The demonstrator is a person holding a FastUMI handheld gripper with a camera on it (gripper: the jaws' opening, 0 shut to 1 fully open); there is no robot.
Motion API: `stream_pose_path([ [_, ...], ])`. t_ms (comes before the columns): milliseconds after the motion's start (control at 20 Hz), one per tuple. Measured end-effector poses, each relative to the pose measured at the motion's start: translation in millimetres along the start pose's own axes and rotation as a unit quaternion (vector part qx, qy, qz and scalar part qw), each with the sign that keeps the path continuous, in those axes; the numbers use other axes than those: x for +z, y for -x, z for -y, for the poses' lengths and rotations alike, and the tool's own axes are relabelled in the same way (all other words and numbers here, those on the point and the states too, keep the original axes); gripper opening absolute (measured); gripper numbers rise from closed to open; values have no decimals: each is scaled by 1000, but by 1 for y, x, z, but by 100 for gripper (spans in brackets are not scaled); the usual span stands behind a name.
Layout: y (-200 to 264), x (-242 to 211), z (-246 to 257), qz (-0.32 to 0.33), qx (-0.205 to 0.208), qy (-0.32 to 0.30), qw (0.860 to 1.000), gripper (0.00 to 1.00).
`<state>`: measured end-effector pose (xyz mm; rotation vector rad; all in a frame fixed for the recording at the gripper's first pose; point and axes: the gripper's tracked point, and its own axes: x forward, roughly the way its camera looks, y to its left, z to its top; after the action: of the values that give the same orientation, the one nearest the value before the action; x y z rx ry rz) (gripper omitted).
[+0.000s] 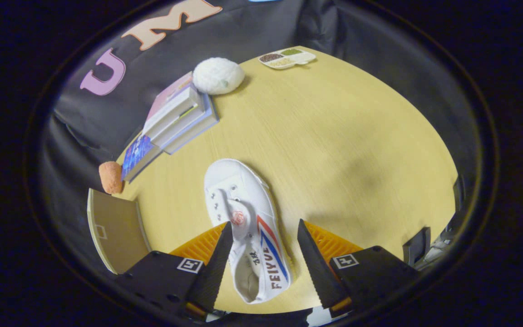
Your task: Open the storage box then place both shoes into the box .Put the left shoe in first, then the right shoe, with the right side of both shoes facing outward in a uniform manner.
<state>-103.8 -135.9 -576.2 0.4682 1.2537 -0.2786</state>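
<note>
A white canvas shoe is seen lying on the yellow wooden worktop, sole down, its toe pointing away and its heel opening nearest the camera. The side bearing red and blue stripes is turned towards the right finger. The gripper is held released, its two black fingers spread wide with the shoe's rear half between them; the left finger overlaps the shoe's edge (contact cannot be judged), while the right one stands apart from it. Beyond the shoe, a stack of books is seen beside a white fluffy ball. A divided white tray sits farther off, and an orange sponge-like lump is found near the books. A tan flat panel is visible beside the left finger.
</note>
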Motion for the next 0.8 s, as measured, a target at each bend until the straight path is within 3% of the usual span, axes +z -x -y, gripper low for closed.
stream_pose_path([
  [150, -14, -9, 0, -11, 1, 7, 1000, 88],
  [250, -21, -17, -11, -28, 20, 7, 999, 74],
  [450, -27, -14, -8, -25, 22, 22, 999, 48],
  [600, -20, -21, -10, -30, 30, 0, 999, 13],
  [800, -7, -24, -19, -19, 41, -27, 999, 4],
])
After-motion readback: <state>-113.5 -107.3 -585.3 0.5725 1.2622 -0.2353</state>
